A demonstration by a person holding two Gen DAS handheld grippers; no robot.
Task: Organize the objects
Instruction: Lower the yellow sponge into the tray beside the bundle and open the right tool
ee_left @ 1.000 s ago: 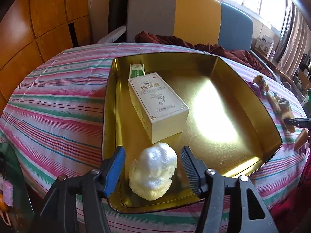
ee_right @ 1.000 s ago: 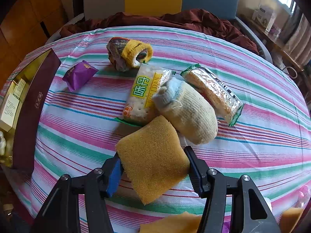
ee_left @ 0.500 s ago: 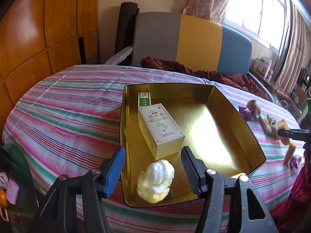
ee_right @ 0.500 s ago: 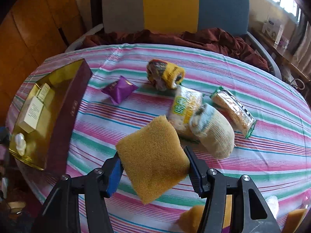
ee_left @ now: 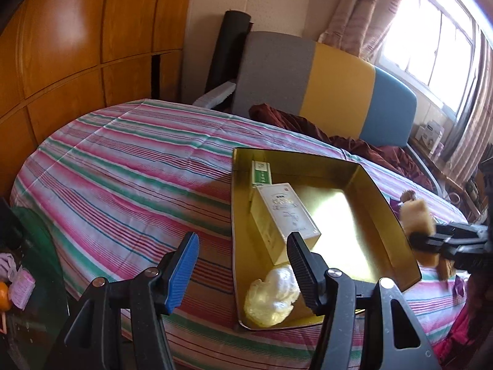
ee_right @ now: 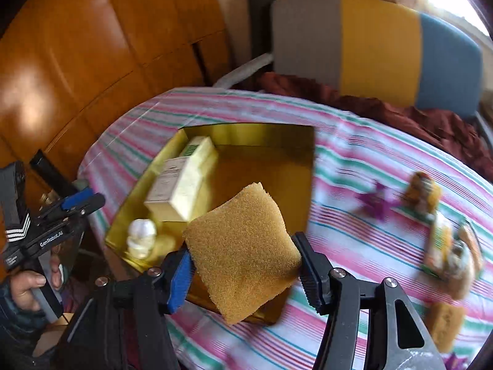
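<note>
Right fingers: the right gripper pinches a yellow-brown sponge between its blue pad and black pad; the sponge is squeezed at its sides and tilted on one corner.
Right gripper seen from the left wrist: it shows at the right edge with the sponge in its fingers, just beside the right wall of the tin.
Left fingers: the left gripper has its fingers spread wide with nothing between them; the right-wrist view shows it at the near left end of the tin, gripped by a hand.
Sponge position: held in the air over the near right part of the gold tin, not touching its floor as far as can be told.
Gold tin: a shallow rectangular box with a shiny gold inside, lying on the counter.
Tin contents: a cream carton lying flat along the left wall, a small green-and-white box behind it in the far left corner, and a crumpled clear plastic wrap bundle in the near corner.
Counter: round, covered with a pink, green and white striped cloth.
Outside the tin: blurred in the right-wrist view, a purple packet, a rolled knit sock and snack packs lie to the right, well apart from the tin; another sponge piece sits near the counter edge.
Beyond: a grey, yellow and blue sofa back.
</note>
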